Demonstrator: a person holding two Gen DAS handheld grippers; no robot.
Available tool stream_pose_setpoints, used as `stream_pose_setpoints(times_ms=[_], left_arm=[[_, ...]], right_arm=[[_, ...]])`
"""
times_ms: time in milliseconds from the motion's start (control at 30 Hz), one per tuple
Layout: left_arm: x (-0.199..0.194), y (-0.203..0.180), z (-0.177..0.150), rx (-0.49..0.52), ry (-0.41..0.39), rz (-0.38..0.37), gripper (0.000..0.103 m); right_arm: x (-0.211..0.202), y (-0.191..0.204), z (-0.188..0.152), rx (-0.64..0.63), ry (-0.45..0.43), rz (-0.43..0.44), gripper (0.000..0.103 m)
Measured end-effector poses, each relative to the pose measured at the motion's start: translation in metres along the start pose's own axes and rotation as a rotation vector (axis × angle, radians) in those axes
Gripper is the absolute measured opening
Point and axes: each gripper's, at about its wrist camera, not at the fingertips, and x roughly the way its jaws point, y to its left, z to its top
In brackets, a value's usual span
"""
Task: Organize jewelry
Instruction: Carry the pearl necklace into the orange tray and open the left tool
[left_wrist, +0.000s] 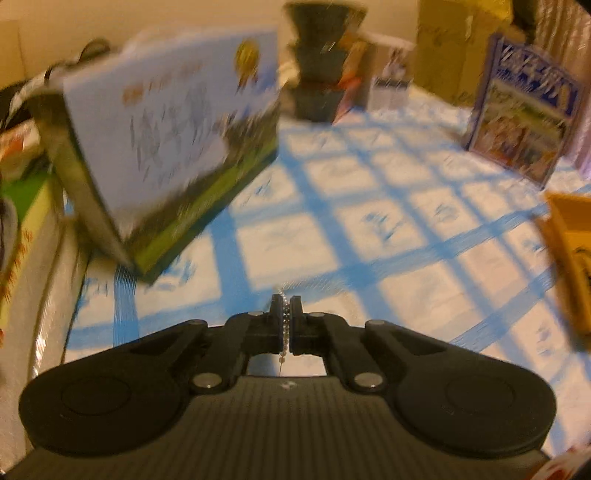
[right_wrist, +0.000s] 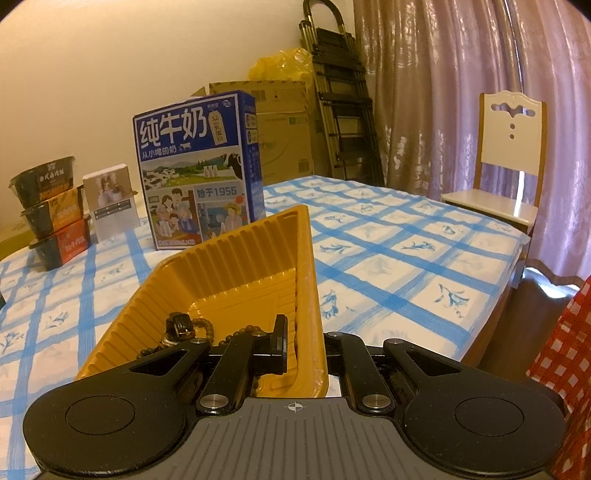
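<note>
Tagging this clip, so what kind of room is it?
Probably a lived-in home room: a checked tablecloth, pink curtains, a wooden chair, stacked cardboard boxes.

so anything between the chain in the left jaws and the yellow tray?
Nothing visible. The left gripper is shut on the silver chain; only bare checked tablecloth lies toward the yellow tray, which the right gripper holds by its rim.

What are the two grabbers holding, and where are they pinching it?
The left gripper pinches a thin silver chain partway along it. The right gripper is clamped on the side wall of the yellow tray.
</note>
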Motion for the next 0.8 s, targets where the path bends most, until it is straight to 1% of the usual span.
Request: stream_pose_setpoints(times_ms=[233, 367, 433, 633, 800], left_arm=[[-0.059, -0.038, 0.042, 0.036, -0.149, -0.118, 0.001], [-0.083, -0.066, 0.061, 0.060, -0.204, -0.187, 0.001], [-0.091, -0.080, 0.069, 0.072, -0.223, -0.225, 0.001], [-0.108, -0.130, 0.091, 0.121, -0.274, -0.377, 0.001], [-0.114, -0.176, 0.105, 0.147, -0.301, -0.530, 0.001]], right_arm=[[0.001, 0.000, 0.004, 0.005, -0.008, 0.009, 0.009], [0.001, 0.000, 0.007, 0.014, -0.014, 0.017, 0.009], [0.000, 0.000, 0.008, 0.019, -0.017, 0.022, 0.009], [-0.001, 0.002, 0.011, 0.028, -0.024, 0.037, 0.009], [-0.001, 0.001, 0.011, 0.037, -0.026, 0.041, 0.009]])
